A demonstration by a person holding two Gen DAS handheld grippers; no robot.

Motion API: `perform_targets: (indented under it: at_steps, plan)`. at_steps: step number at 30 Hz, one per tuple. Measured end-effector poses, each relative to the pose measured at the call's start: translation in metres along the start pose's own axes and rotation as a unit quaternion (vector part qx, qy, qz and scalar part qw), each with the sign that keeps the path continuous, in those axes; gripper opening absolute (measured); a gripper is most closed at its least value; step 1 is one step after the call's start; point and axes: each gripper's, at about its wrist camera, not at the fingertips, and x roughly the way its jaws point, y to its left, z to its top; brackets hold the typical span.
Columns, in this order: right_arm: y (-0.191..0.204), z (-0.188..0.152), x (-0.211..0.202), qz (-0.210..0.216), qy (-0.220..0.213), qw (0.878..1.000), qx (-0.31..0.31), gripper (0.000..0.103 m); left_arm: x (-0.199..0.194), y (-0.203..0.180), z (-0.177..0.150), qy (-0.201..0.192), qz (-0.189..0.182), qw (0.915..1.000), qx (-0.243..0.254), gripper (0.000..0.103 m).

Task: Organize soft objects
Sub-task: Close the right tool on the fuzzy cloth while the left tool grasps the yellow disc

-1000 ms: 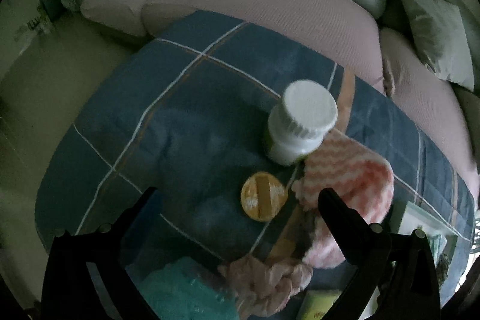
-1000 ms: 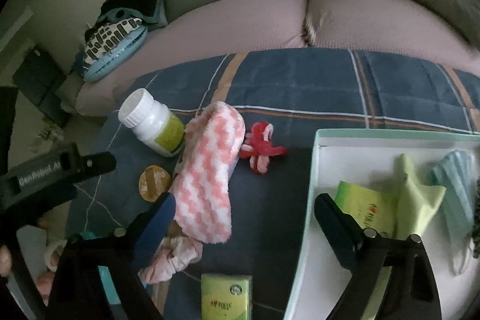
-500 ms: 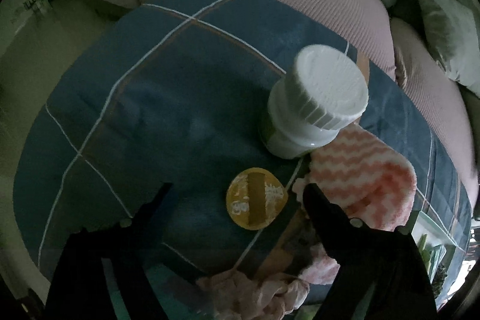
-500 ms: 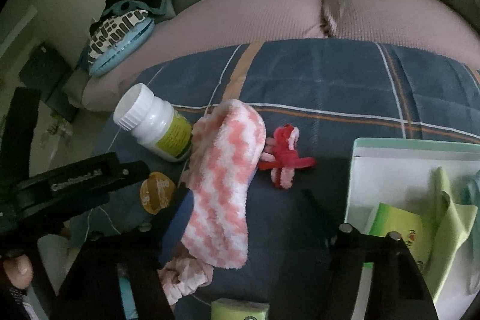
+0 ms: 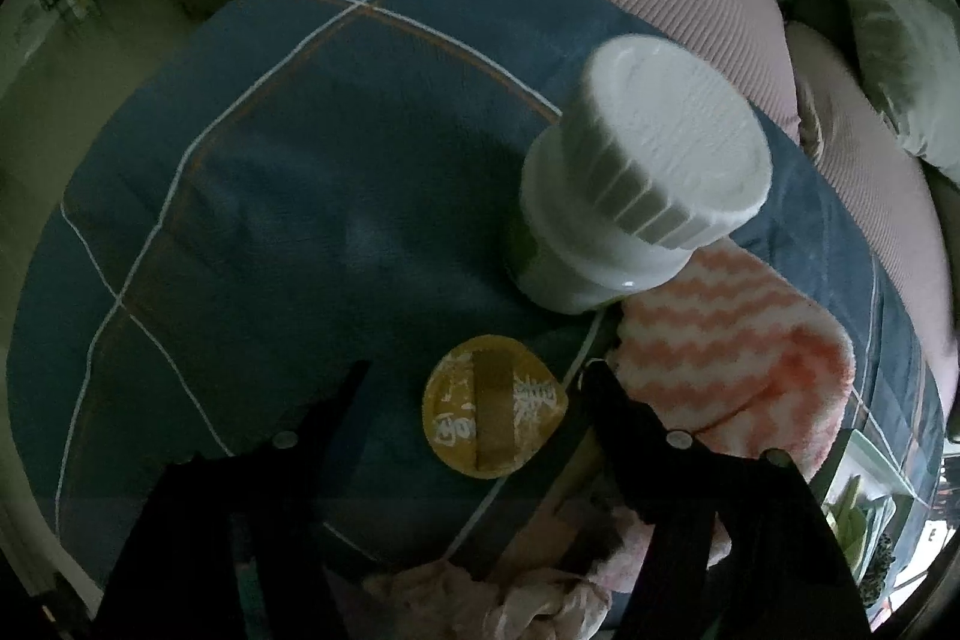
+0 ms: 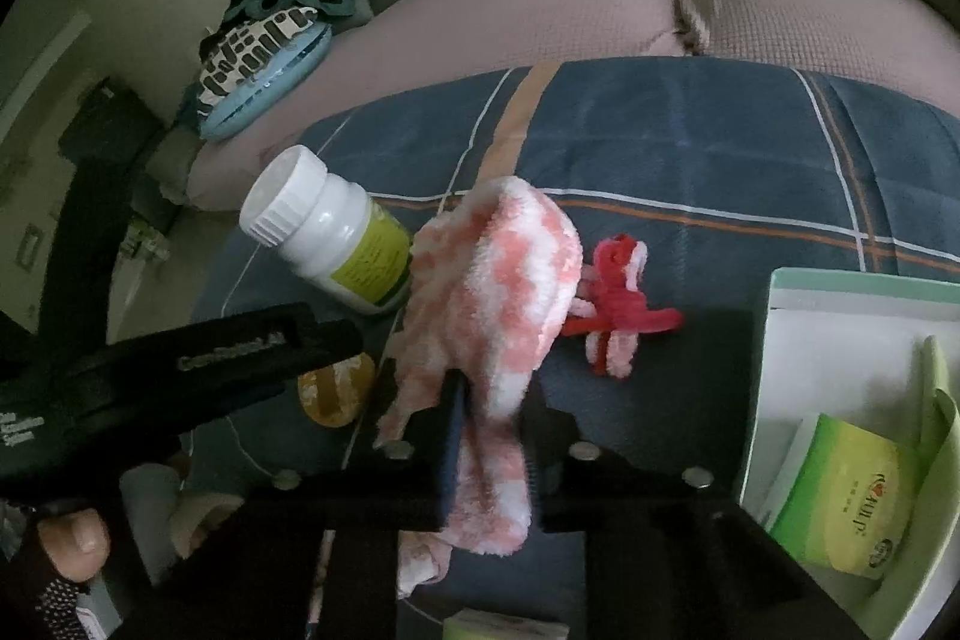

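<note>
Your right gripper (image 6: 489,436): jaws closing, pads pinching one pink-and-white fuzzy sock (image 6: 498,292), which bunches up between and ahead of the fingers. Your left gripper (image 5: 474,388): jaws partly open and closing, holding nothing; one round yellow disc (image 5: 492,409) lies on the cloth between its fingertips. Counted on the blue plaid cloth (image 5: 288,196): one white pill bottle (image 5: 636,172) touching the sock's far end, one red pipe-cleaner figure (image 6: 618,304) just beside the sock, one pale pink scrunchie (image 5: 504,598). One white tray (image 6: 840,340) holds one green tissue pack (image 6: 840,496)
</note>
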Motion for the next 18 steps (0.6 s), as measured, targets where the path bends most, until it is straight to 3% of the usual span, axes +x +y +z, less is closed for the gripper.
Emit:
perform_targets:
  at_steps: [10,18]
  plan:
    - [-0.002,0.0,0.001,-0.001,0.003,1.0,0.002,0.015,0.016,-0.012,0.001,0.011,0.002,0.9998,0.017,0.053]
    - [-0.004,0.0,0.002,0.0,0.005,1.0,0.004,0.015,0.023,-0.025,0.002,0.017,0.006,0.9996,0.024,0.053]
